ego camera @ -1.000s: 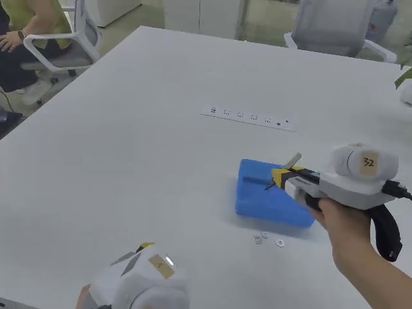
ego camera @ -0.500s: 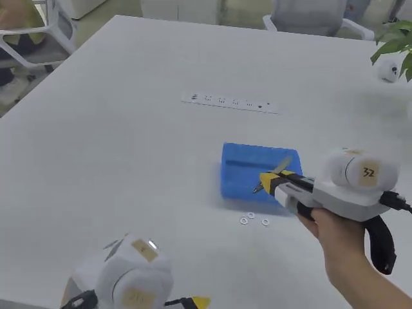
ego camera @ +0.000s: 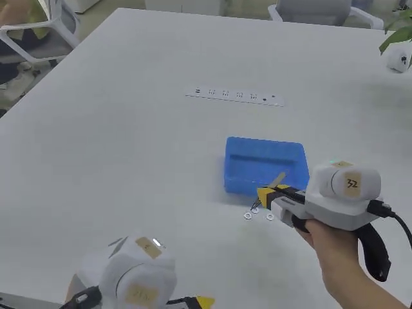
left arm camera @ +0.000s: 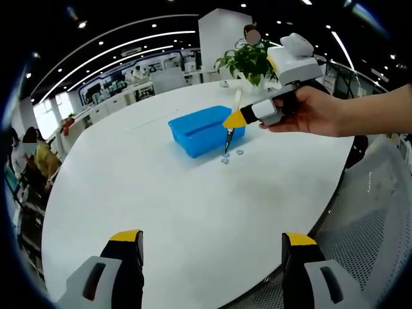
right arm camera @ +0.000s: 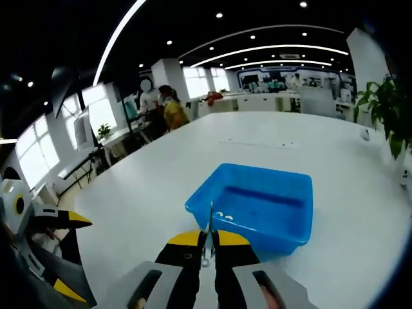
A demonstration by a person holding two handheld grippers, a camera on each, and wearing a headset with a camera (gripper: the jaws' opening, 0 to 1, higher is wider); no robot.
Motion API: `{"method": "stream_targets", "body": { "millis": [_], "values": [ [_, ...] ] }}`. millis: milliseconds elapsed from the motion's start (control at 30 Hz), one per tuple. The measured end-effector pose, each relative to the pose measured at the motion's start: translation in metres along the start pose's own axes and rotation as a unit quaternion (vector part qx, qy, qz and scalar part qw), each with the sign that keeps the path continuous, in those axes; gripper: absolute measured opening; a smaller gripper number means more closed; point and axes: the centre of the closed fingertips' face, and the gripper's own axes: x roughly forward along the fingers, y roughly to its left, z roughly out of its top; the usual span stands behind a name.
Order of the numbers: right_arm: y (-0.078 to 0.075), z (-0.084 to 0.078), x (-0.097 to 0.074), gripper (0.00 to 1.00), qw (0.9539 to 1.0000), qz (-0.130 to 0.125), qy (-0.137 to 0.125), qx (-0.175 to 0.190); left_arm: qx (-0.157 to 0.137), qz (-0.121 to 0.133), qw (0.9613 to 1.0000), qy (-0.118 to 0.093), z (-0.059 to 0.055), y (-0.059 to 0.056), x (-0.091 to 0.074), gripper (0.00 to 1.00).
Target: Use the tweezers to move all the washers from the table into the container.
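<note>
Your right gripper (ego camera: pixel 266 194) fingers (right arm camera: pixel 187 239) clamp tweezers (ego camera: pixel 277 179), tips down at washers (ego camera: pixel 248 216) just beside blue container (ego camera: pixel 229 161): short carry. Left gripper (left arm camera: pixel 212 238) fingers wide apart, empty, parked clear by near bench (ego camera: pixel 129 129) edge.

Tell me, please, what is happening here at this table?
A person works at a white table with a gripper in each hand. The right gripper is shut on tweezers and points their tips down at the washers, which lie on the table just in front of the blue container. The left gripper is open, holds nothing and waits back near the table's edge.
</note>
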Motion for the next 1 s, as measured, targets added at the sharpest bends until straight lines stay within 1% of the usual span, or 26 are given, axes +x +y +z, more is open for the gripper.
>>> {"method": "stream_targets", "body": {
  "millis": [100, 233, 333, 433, 467, 633, 767, 833, 900, 1000],
  "values": [
    [0.001, -0.002, 0.002, 0.03, 1.0, 0.002, 0.005, -0.005, 0.001, -0.001, 1.0, 0.002, -0.001, -0.001, 0.0, 0.91],
    [-0.001, -0.006, 0.004, 0.03, 0.9998, -0.002, 0.016, -0.015, 0.002, 0.002, 1.0, -0.002, 0.001, 0.0, 0.0, 0.91],
    [-0.002, -0.008, 0.006, 0.03, 0.9998, -0.002, 0.019, -0.011, -0.005, 0.003, 1.0, -0.007, 0.002, 0.002, -0.001, 0.91],
    [-0.001, -0.011, 0.009, 0.03, 0.9996, -0.001, 0.025, -0.014, -0.011, 0.001, 0.9999, -0.005, 0.001, 0.003, 0.0, 0.9],
    [-0.001, -0.01, 0.009, 0.03, 0.9997, -0.002, 0.021, -0.014, -0.012, 0.002, 0.9999, -0.007, 0.002, 0.003, -0.001, 0.9],
    [-0.002, -0.008, 0.011, 0.03, 0.9995, -0.005, 0.025, -0.018, -0.014, 0.003, 0.9999, -0.007, 0.002, 0.003, 0.0, 0.9],
    [0.004, -0.011, 0.008, 0.03, 0.9989, -0.005, 0.024, -0.04, -0.013, 0.004, 0.9999, -0.007, 0.001, 0.004, -0.001, 0.9],
    [0.008, -0.014, 0.007, 0.03, 0.9981, -0.004, 0.024, -0.057, -0.013, 0.006, 0.9999, -0.007, 0.002, 0.004, -0.001, 0.89],
    [0.012, -0.016, 0.006, 0.03, 0.9976, -0.002, 0.023, -0.065, -0.013, 0.004, 0.9999, -0.006, 0.001, 0.004, -0.001, 0.89],
    [0.011, -0.016, 0.006, 0.02, 0.9965, -0.006, 0.024, -0.079, -0.011, 0.007, 0.9999, -0.007, 0.001, 0.005, -0.001, 0.89]
  ]
}}
